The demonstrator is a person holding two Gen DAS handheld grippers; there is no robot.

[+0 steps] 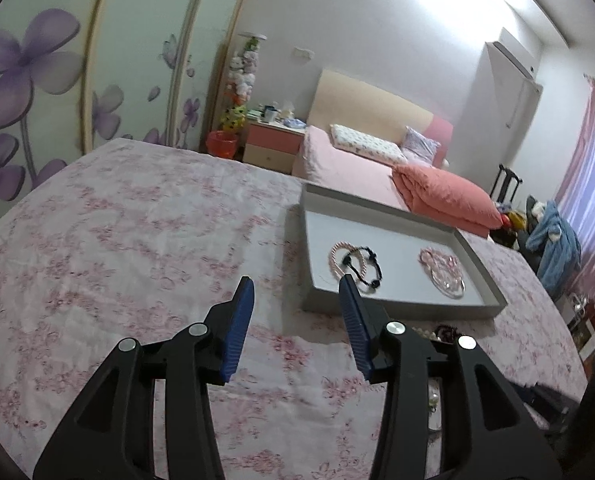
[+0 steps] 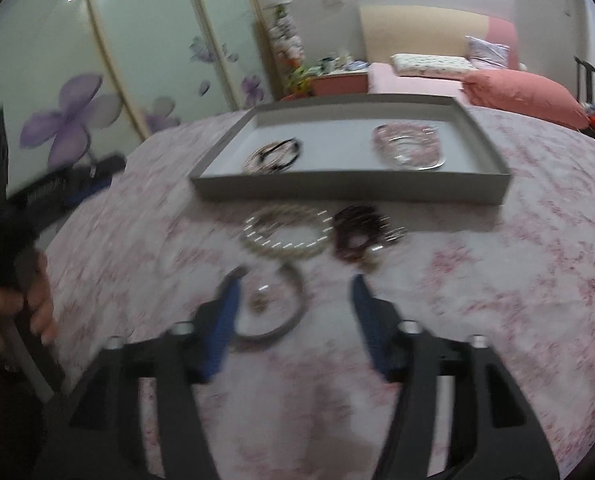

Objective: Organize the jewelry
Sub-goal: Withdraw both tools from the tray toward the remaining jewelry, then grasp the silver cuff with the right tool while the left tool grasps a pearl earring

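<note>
Bedroom setting; a table under a pink floral cloth point(image 2: 497, 280) carries a grey tray point(image 2: 353, 190). Partly done: the tray already holds a pink-and-black bracelet cluster point(image 1: 355, 262) and a pink bead pile point(image 1: 443, 274). Outstanding on the cloth, just before the tray: a pearl strand point(image 2: 285, 232), a dark beaded piece point(image 2: 357, 232) and a thin necklace point(image 2: 273, 308). Left gripper point(image 1: 297, 292) stands part open, empty. Right gripper point(image 2: 297, 284) gapes wide above the thin necklace, gripping nothing.

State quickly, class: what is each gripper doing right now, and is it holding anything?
Left gripper: jaws open, holding nothing, above the tablecloth.
Right gripper: jaws open, holding nothing, over a thin necklace.
</note>
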